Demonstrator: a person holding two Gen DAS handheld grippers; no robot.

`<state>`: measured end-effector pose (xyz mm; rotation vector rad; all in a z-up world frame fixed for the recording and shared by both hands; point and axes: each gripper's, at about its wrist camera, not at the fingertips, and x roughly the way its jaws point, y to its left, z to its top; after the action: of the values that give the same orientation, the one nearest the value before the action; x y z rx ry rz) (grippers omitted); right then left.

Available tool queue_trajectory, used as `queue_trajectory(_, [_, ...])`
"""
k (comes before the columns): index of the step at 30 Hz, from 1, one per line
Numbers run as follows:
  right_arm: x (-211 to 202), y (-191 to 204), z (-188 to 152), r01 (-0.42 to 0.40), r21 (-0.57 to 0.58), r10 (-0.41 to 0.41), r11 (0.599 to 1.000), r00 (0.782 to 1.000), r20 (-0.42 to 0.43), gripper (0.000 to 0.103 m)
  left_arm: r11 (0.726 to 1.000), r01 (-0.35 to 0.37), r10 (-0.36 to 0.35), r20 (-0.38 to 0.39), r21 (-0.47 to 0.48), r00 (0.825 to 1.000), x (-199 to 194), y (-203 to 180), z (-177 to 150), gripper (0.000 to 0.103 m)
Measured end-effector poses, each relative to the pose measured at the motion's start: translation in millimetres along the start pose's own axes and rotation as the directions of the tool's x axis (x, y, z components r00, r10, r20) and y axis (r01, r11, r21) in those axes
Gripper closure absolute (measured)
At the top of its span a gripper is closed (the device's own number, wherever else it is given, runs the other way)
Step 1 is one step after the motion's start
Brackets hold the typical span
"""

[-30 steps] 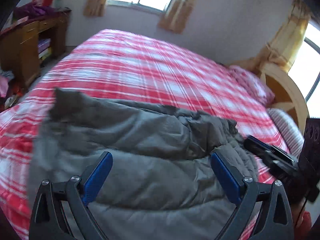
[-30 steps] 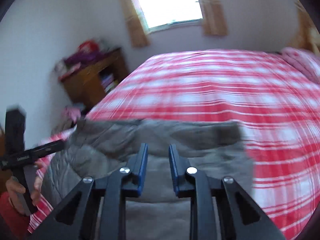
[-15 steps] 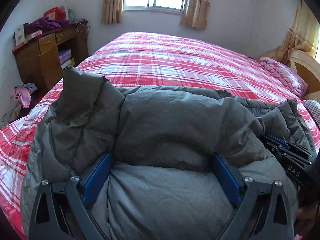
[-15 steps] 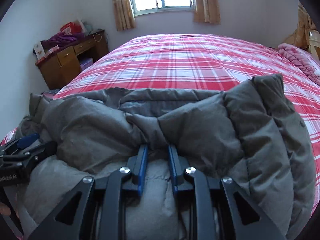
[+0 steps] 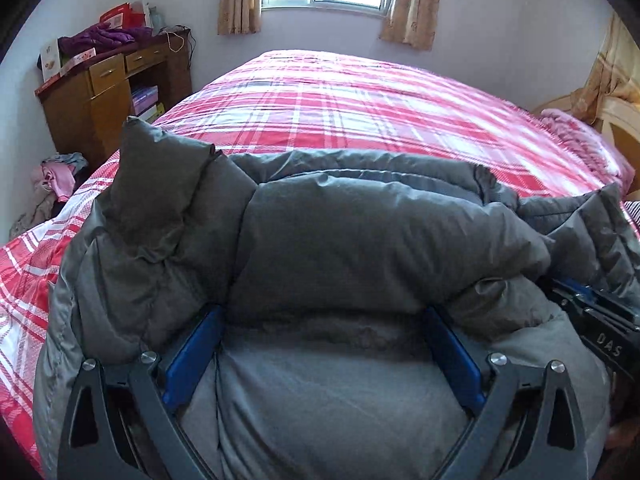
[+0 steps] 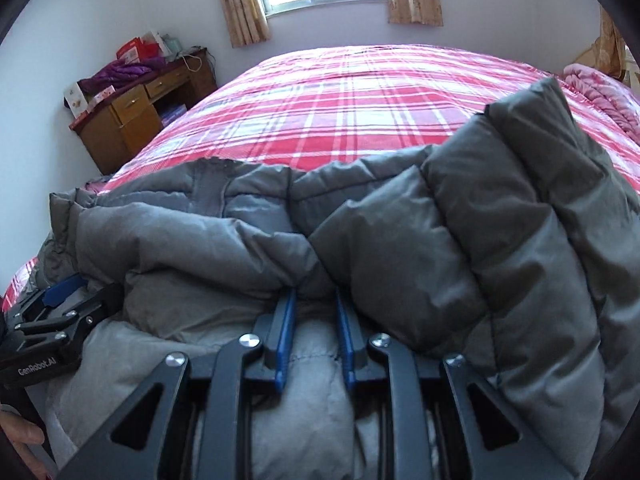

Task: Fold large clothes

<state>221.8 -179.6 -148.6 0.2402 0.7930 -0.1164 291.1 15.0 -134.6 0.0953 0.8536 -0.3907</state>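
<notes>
A grey puffer jacket [image 5: 360,248] is lying bunched on the near edge of the bed [image 5: 340,96], with one thick layer doubled back over another so that a fat rolled fold is running across both views. The right gripper [image 6: 316,300] is pinching a ridge of that fold, its fingers [image 6: 285,332] drawn close together with padded fabric squeezed between them and bulging above the tips. The left gripper [image 5: 322,320] is sitting with its fingers [image 5: 192,356] spread wide on either side of a broad swell of jacket; the fabric is filling the gap and draping over the tips, but the pictures are not showing clearly whether the pads are pressing on it or just straddling it, so I cannot tell if it is gripping. Judging by how things lie, one lengthwise fold is already being laid down, with the folded edge resting on the lower layer. What is left looks considerable: a stiff flap [image 6: 536,184] is standing up at the right side of the right view, another corner [image 5: 160,168] is sticking up at the left of the left view, and the bundle is puffy and uneven, so it probably needs flattening, those ends tucking in, and at least one more fold. The far part of the bed is lying bare, and a desk [image 5: 100,96] is standing beside it.
</notes>
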Motion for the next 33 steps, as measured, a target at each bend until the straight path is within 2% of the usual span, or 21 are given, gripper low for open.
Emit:
queue_trajectory(3, [0,3,2,0.023,-0.016,-0.023,1.0,1.0,-0.009,0.081,1.0,-0.027,0.027,-0.013,0.014,1.0,3,-2,1,0.004])
queue_trajectory(5, [-5,12,8,0.059,-0.074,-0.061,0.996,0.998,-0.035,0.081,0.999,-0.036,0.036,-0.017,0.02,0.999,5,-4,1,0.004])
queue_trajectory(7, [-23,9,16,0.059,-0.084,-0.059,0.995,0.998,0.005,0.081,0.999,-0.036,0.036,-0.016,0.021,0.999,5,-5,0,0.004])
queue_trajectory(10, [-53,-24,27,0.078,0.015,-0.079,0.997,0.994,0.081,0.081,0.999,-0.038,0.038,-0.016,0.022,0.999,6,-5,0,0.004])
queue_trajectory(12, [-62,-50,29,0.147,0.065,-0.152,0.987,0.985,0.085,0.081,0.999,-0.038,0.038,-0.016,0.023,0.999,6,-4,0,0.004])
queue_trajectory(14, [-56,-66,25,0.254,0.05,-0.256,0.966,0.965,0.049,0.081,0.999,-0.037,0.037,-0.014,0.023,0.999,6,-4,0,0.004])
queue_trajectory(15, [-51,-74,21,0.278,0.046,-0.28,0.959,0.96,0.033,0.081,0.999,-0.037,0.038,-0.013,0.023,0.999,6,-5,0,0.004])
queue_trajectory(17, [-37,-86,11,0.249,0.069,-0.25,0.966,0.968,0.011,0.081,0.999,-0.037,0.037,-0.012,0.024,0.999,6,-4,0,0.003])
queue_trajectory(21, [-21,-94,2,0.209,0.103,-0.213,0.972,0.977,0.029,0.081,0.999,-0.038,0.038,-0.009,0.023,0.999,6,-5,-2,0.003])
queue_trajectory(27, [-19,-117,-2,0.095,0.205,-0.105,0.974,0.994,0.041,0.083,0.999,-0.042,0.042,-0.009,0.025,0.999,5,-5,-2,0.003])
queue_trajectory(29, [-22,-113,-1,0.104,0.198,-0.115,0.975,0.993,0.041,0.083,0.999,-0.046,0.047,-0.011,0.028,0.999,4,-5,-2,0.003])
queue_trajectory(33, [-20,-99,2,0.181,0.137,-0.185,0.974,0.983,0.02,0.083,0.997,-0.067,0.068,-0.02,0.049,0.998,3,-9,-2,0.003])
